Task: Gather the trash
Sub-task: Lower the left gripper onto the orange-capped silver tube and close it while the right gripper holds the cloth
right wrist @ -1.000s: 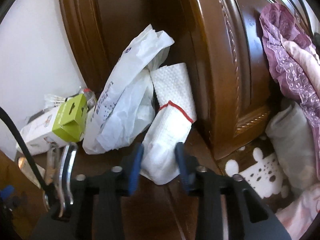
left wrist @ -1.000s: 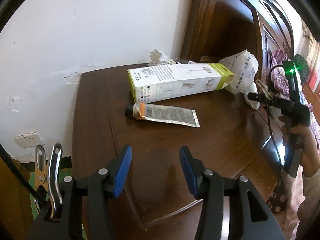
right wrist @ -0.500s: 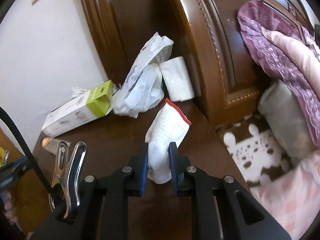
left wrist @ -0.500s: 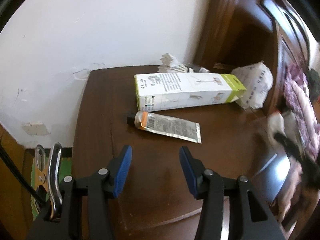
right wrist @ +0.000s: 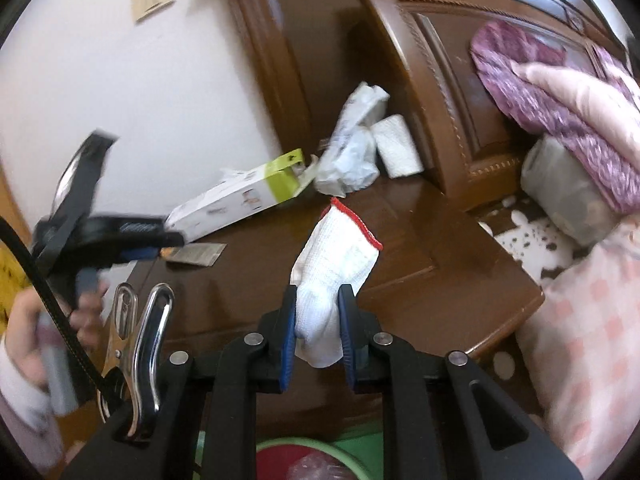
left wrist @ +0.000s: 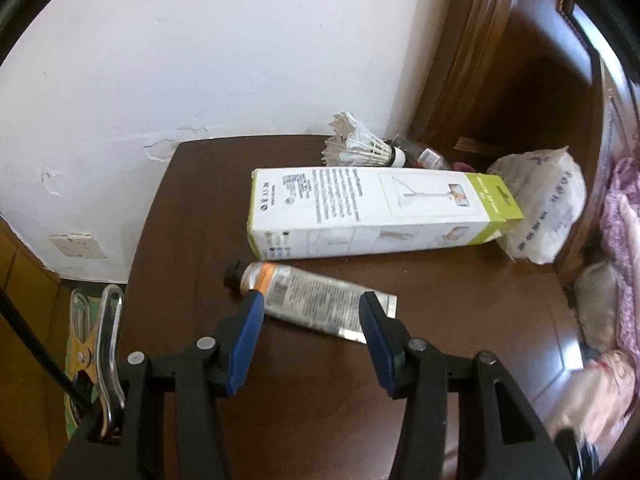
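the left gripper [left wrist: 311, 312] is spread wide with nothing between its blue pads, poised just near of a flattened silver tube [left wrist: 316, 300] with an orange band that lies on the dark wooden tabletop [left wrist: 460, 312]. just beyond the tube lies a long white and green box [left wrist: 376, 216], with a shuttlecock [left wrist: 360, 148] at the far edge behind it and a crumpled white plastic bag [left wrist: 544, 208] at the box's right end. further right, the right gripper [right wrist: 318, 322] is clamped on a white knit glove [right wrist: 336, 264] with a red cuff, held up off the tabletop. below it, at the near edge of the right wrist view, is what may be a green-rimmed bin [right wrist: 344, 450], only partly seen.
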{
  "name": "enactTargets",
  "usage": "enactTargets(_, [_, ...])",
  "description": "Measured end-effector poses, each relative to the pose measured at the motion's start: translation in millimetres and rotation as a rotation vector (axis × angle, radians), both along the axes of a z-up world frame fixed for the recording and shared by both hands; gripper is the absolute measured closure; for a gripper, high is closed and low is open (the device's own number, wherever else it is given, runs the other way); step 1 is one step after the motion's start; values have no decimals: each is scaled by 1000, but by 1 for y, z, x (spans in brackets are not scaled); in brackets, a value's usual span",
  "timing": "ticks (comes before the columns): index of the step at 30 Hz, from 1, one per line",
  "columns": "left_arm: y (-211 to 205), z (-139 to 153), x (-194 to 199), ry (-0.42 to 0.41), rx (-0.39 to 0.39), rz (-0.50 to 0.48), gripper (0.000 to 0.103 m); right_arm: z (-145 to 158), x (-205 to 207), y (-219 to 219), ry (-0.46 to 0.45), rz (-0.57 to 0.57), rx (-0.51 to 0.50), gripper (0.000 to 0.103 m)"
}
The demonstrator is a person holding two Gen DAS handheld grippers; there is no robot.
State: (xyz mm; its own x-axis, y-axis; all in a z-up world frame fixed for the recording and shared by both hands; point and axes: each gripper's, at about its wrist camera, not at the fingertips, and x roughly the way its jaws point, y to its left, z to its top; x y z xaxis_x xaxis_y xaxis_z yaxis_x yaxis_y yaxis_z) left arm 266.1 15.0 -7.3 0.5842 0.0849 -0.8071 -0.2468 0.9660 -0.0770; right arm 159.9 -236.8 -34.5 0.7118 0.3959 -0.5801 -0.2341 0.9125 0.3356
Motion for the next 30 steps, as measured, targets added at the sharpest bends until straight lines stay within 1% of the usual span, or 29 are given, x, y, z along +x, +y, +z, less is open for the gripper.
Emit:
enactTargets(2, [-5, -4, 10, 27, 9, 15, 52, 5, -6, -2, -31, 6, -1, 83])
enactTargets(4, [-7, -8, 18, 52, 1, 33, 52, 8, -12, -3, -54, 19, 13, 83])
enactTargets(5, [-7, -9, 23, 59, -9, 51, 52, 9, -13, -4, -59, 24, 18, 83])
enactTargets(7, [-10, -8, 28, 60, -1, 73, 52, 8, -15, -4, -62, 29, 21, 83])
enactTargets(10, [-14, -9, 37, 93, -6, 85, 52, 6, -15, -7, -54, 24, 34, 83])
enactTargets(16, [-22, -12, 43, 143, 69, 130, 51, 5, -17, -9, -59, 26, 43, 83])
enactTargets(18, [-29, -14, 44, 165, 115, 108, 51, 7, -18, -9, -66, 28, 47, 83])
enactTargets(20, [-35, -14, 43, 170, 140, 91, 49, 8, -20, -8, -74, 28, 43, 83])
enactTargets(24, [-33, -14, 37, 199, 119, 76, 48, 9, -22, -10, -81, 20, 31, 83])
enactTargets(30, [-35, -17, 16, 211, 132, 1, 48, 9, -23, -16, -81, 2, 40, 83])
